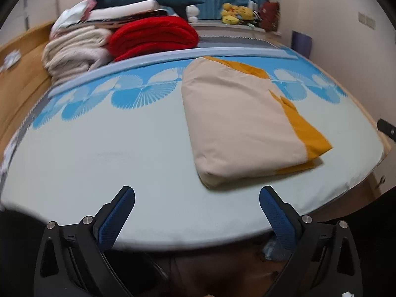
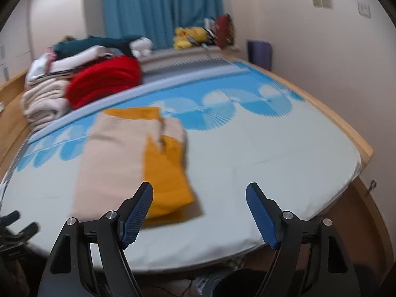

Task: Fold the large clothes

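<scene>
On the pale green bed sheet with its band of blue fan prints [image 1: 104, 153], you have a wide bare stretch along the near edge and toward the near left corner. The folded beige-and-mustard garment [image 1: 237, 123] lies right of the middle, running from the blue band down toward the near edge. To its right, you have another bare strip of sheet reaching the right edge [image 2: 284, 153]. At the far left corner, the rolled red blanket [image 1: 153, 37] and the stacked cream blankets [image 1: 74, 52] stand high, touching each other. Your left gripper [image 1: 196, 193] and right gripper [image 2: 199, 190] hang at the near edge, fingers spread wide.
</scene>
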{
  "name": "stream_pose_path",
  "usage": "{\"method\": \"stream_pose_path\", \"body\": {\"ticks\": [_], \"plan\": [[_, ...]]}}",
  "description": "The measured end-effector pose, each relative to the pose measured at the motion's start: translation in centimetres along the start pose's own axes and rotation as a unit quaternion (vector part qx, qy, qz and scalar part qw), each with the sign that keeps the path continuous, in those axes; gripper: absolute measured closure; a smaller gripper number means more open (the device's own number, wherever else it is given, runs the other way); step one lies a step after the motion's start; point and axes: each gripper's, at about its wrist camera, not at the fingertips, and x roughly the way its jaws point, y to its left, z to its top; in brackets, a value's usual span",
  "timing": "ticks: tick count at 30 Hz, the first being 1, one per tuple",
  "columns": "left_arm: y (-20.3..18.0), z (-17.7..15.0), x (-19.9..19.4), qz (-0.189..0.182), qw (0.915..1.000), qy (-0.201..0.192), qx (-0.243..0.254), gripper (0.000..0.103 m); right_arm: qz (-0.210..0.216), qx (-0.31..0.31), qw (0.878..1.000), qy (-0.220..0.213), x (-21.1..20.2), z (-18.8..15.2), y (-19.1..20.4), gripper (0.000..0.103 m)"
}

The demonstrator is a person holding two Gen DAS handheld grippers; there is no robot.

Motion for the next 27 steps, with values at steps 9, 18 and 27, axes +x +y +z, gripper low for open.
{"method": "stream_pose_path", "body": {"ticks": [9,18,27], "plan": [[-2.9,-2.0,-1.7,-0.021,0.9997,-0.01,-0.007,0.002,0.02,-0.092,0.995,0.011,-4.8,-5.2,5.5,0.016],[-2.6,-1.5,-0.5,-0.024,0.9993,-0.004,-0.03,0.002,0.043,-0.129,0.99,0.029,-1.6,-5.7,7.8,0.016],[-2.4,-1.6,-0.8,-0.031,0.9989,-0.015,-0.032,0.002,0.054,-0.154,0.987,0.012,-2.2,-6.4,9.2,0.016]]}}
